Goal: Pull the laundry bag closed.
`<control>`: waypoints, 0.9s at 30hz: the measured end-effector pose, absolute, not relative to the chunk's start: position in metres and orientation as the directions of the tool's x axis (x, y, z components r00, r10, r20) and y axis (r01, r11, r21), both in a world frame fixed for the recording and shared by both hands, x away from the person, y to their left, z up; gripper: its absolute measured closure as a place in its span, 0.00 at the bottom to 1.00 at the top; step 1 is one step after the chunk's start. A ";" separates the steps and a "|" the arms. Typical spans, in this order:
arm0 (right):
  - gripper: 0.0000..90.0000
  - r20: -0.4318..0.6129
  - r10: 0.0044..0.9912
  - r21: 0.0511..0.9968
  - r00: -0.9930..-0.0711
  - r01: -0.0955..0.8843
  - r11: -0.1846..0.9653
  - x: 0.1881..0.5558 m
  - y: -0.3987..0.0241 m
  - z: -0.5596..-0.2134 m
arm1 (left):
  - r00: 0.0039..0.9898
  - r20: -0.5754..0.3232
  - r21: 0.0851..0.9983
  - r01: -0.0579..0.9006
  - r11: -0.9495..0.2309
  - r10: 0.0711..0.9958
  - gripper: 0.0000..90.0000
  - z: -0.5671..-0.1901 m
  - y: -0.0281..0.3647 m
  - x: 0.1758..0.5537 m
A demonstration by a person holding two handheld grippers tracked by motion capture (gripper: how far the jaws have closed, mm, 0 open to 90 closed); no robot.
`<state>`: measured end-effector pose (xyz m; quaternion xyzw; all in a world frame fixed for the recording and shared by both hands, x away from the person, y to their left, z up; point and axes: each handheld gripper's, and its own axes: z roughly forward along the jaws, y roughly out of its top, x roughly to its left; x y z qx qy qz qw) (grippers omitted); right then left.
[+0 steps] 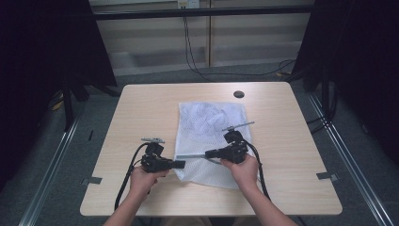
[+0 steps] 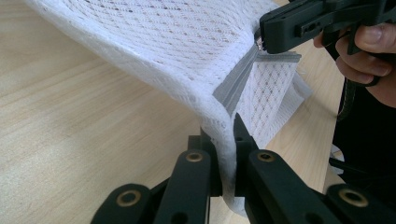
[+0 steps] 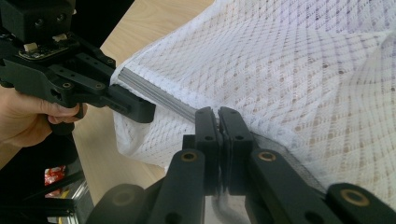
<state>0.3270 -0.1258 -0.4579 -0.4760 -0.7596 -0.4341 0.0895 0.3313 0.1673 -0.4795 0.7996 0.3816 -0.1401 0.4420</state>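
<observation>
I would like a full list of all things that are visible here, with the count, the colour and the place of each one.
mesh laundry bag: one, white, lying on the middle of the table, near edge lifted by both grippers
zipper: one, grey, along the bag's near edge
table: one, light wood, centre of the high view
round hole cover: one, black, far side of the tabletop
cables: several, black, on the floor beyond the table
left gripper: one, black, shut on the bag's near left edge
right gripper: one, black, shut at the zipper
hands: two, each holding a gripper
</observation>
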 end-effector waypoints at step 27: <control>0.97 0.546 0.655 0.576 -0.523 0.802 0.159 0.326 -0.136 -0.458 | 0.664 -0.566 0.600 0.738 -0.307 0.490 1.00 -0.479 0.169 0.332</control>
